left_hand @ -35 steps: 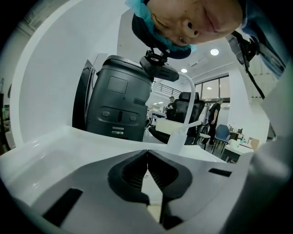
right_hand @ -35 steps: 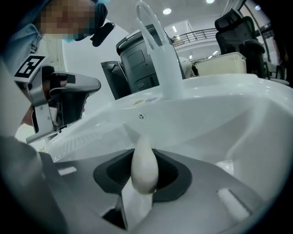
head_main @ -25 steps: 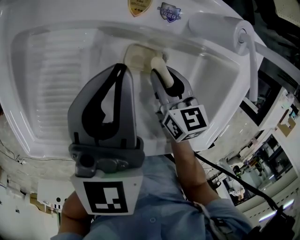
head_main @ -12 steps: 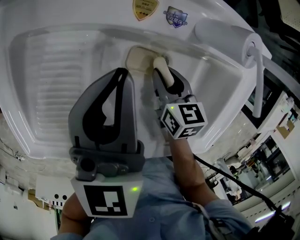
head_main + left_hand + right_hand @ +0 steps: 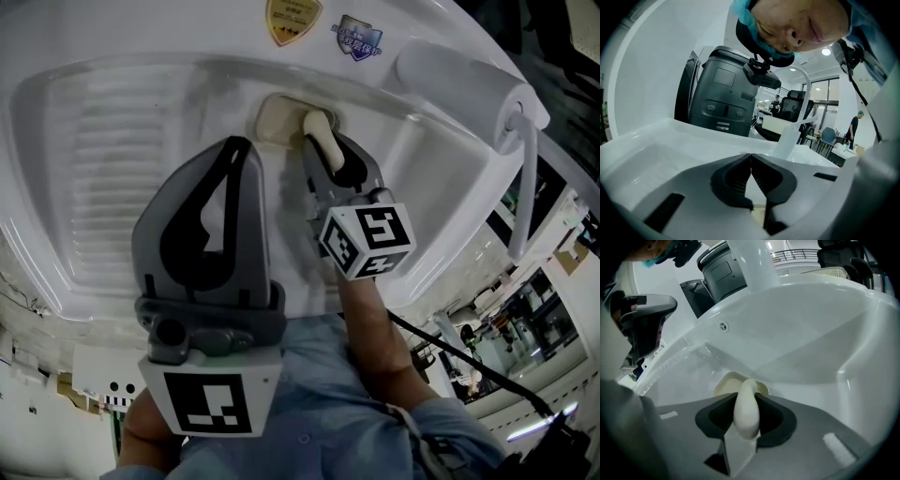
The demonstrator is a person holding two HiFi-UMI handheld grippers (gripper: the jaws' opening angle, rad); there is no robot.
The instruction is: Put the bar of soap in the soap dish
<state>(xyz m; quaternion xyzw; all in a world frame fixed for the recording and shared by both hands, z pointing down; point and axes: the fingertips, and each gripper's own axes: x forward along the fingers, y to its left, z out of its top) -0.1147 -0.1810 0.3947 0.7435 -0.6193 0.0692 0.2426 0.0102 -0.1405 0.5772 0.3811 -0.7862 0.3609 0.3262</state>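
Observation:
A cream bar of soap stands on edge between the jaws of my right gripper, which is shut on it. The soap's far end hangs over the right rim of the cream soap dish, which sits at the back wall of the white sink. In the right gripper view the bar of soap fills the gap in my right gripper, with the soap dish just behind it. My left gripper hovers shut and empty to the left of the soap, and its tips meet in the left gripper view.
A ribbed washboard slope fills the sink's left half; a deeper bowl lies to the right. A white tap body sits at the back right rim. Two stickers mark the back rim. A dark grey machine stands beyond the sink.
My right gripper has turned slightly with the soap still in it, staying at the dish's right rim. The left gripper has kept still.

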